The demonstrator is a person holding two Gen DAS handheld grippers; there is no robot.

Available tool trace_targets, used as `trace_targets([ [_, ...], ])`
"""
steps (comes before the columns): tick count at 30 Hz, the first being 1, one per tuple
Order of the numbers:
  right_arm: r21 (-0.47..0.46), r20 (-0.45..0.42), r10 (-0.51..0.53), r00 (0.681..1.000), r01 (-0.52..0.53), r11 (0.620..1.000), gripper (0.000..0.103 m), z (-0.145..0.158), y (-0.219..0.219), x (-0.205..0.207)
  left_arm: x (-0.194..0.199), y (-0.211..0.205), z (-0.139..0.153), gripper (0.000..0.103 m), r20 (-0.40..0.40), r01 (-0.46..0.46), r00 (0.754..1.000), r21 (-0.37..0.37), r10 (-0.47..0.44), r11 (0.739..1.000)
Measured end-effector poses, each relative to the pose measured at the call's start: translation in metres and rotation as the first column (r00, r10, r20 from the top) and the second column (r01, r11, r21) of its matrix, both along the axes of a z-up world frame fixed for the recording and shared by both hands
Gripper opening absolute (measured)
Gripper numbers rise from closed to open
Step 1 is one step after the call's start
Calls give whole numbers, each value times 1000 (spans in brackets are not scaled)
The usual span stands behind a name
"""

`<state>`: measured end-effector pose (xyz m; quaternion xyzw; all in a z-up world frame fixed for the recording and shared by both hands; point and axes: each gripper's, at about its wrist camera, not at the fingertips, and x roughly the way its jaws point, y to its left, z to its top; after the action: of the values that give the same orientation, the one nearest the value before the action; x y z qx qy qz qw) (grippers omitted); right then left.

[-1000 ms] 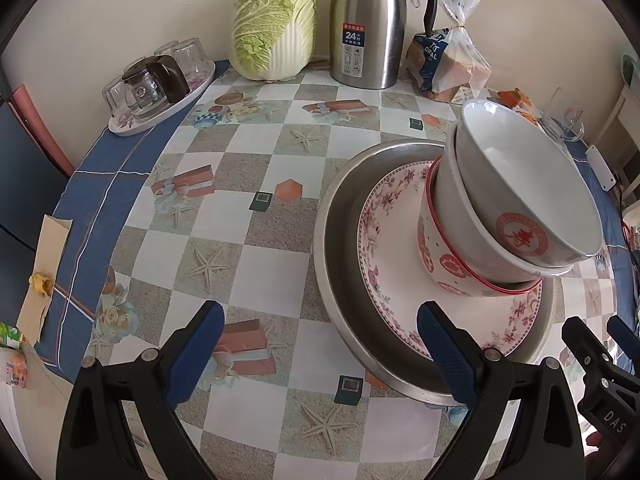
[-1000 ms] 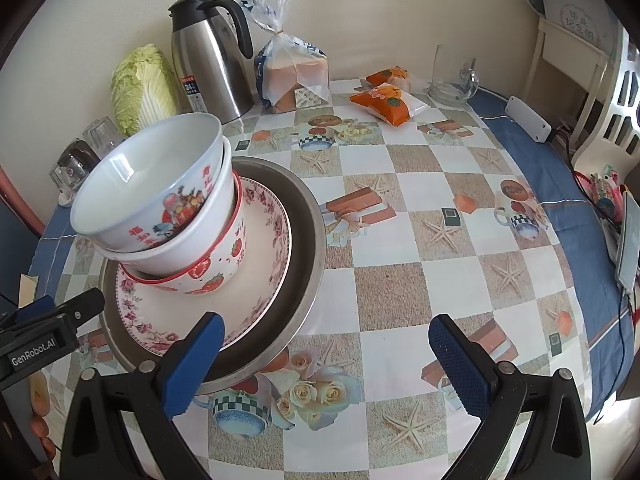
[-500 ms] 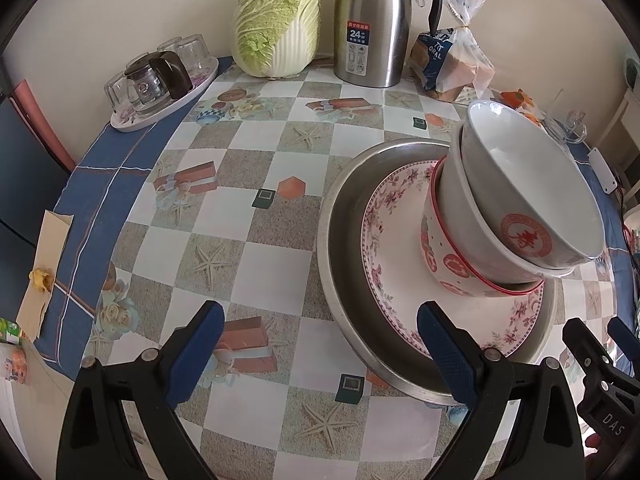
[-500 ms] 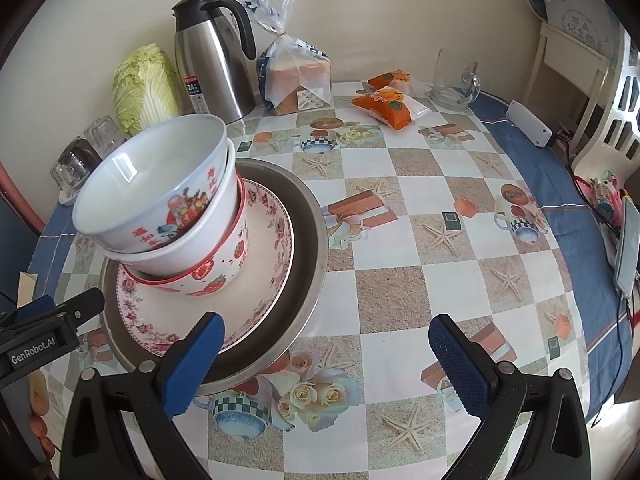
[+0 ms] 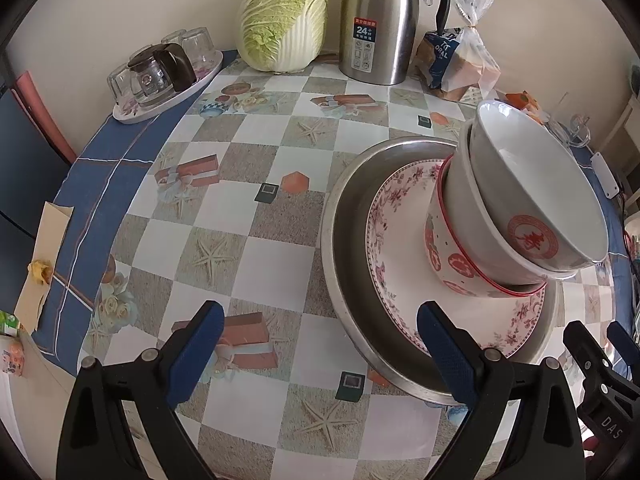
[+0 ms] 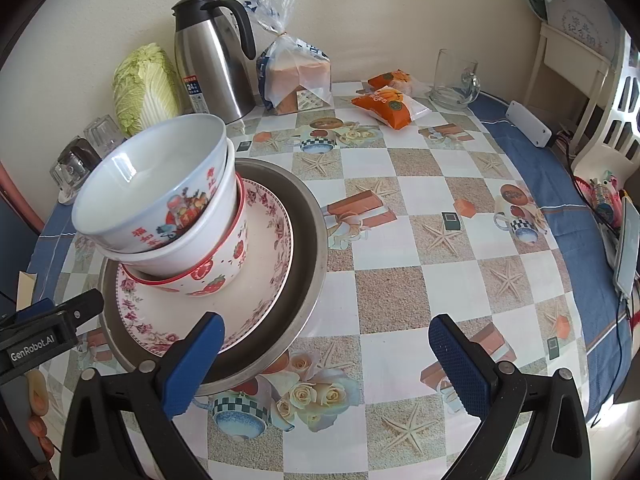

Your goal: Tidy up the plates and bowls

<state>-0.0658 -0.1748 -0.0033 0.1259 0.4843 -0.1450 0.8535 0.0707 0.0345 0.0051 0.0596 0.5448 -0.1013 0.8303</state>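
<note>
A steel basin (image 5: pixel 344 264) (image 6: pixel 308 240) sits on the table and holds a floral plate (image 5: pixel 396 240) (image 6: pixel 256 280). On the plate stand three nested bowls: a strawberry-print bowl (image 5: pixel 452 264) (image 6: pixel 224 268) at the bottom, a plain white bowl (image 6: pixel 208 236) in the middle, and a white bowl with red print (image 5: pixel 532 200) (image 6: pixel 160 192) on top, leaning. My left gripper (image 5: pixel 320 344) is open and empty, in front of the basin's left side. My right gripper (image 6: pixel 324 352) is open and empty, in front of the basin's right side.
At the back stand a cabbage (image 5: pixel 284 16), a steel thermos jug (image 5: pixel 380 20), a bagged bread loaf (image 6: pixel 296 76), orange snack packets (image 6: pixel 388 104) and a glass mug (image 6: pixel 456 80). A tray of glasses (image 5: pixel 164 76) sits back left. A phone (image 6: pixel 628 248) lies at the right edge.
Both grippers have drawn back slightly from the stack and stay open. The dishes have not moved.
</note>
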Motion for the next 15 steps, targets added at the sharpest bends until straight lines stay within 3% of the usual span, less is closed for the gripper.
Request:
trace_targets([
  [15, 0, 0, 1, 1000, -1, 1000, 103, 0, 0, 0, -3, -5, 3, 97, 3, 18, 1000, 8, -18, 1000],
])
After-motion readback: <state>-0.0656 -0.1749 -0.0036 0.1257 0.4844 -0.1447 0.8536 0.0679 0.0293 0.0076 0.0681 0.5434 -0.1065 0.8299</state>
